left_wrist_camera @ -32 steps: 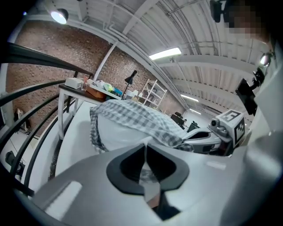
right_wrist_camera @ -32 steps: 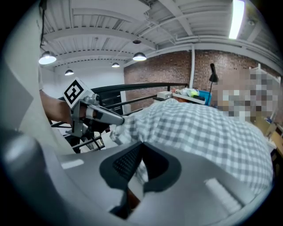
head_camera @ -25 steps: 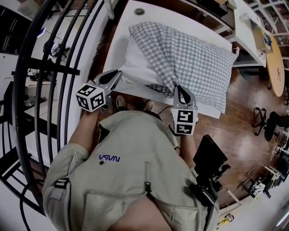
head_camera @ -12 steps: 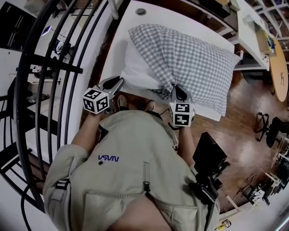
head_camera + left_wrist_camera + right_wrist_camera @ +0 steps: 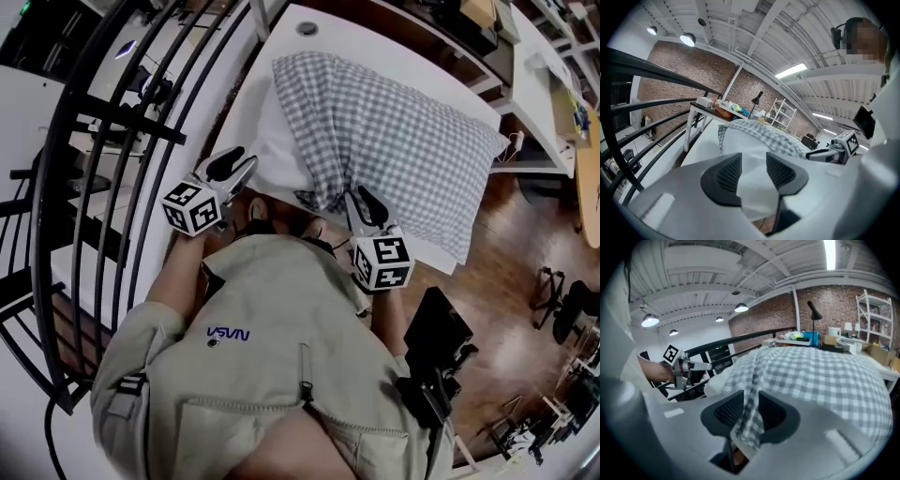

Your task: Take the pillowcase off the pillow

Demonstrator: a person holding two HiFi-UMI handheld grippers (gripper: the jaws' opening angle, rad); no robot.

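Nearest, the left claw (image 5: 753,171) has just been opening. It now stands released, with its ribbed pads apart on either side of a white corner of the pillow (image 5: 277,155) that lies loosely between them. The right claw (image 5: 750,411) has also just been opening and is likewise released. A gathered fold of the checked pillowcase (image 5: 403,141) hangs down through its gap, with space showing beside the cloth. From both claws the pillow's long axis runs forward and off to the right across the white tabletop (image 5: 347,33). The bare end lies at the left claw and the covered bulk lies ahead of the right one. The right claw is therefore the nearer to the case, and the left is the nearer to the bare filling. I judge that stripping the case means drawing it along that axis while the bare corner is held back. The torso (image 5: 281,356) hides the tabletop's near edge. The mouth of the case is lost under its own folds, so I cannot tell how much of the pillow remains inside. The far right end appears to hang past the tabletop's edge.
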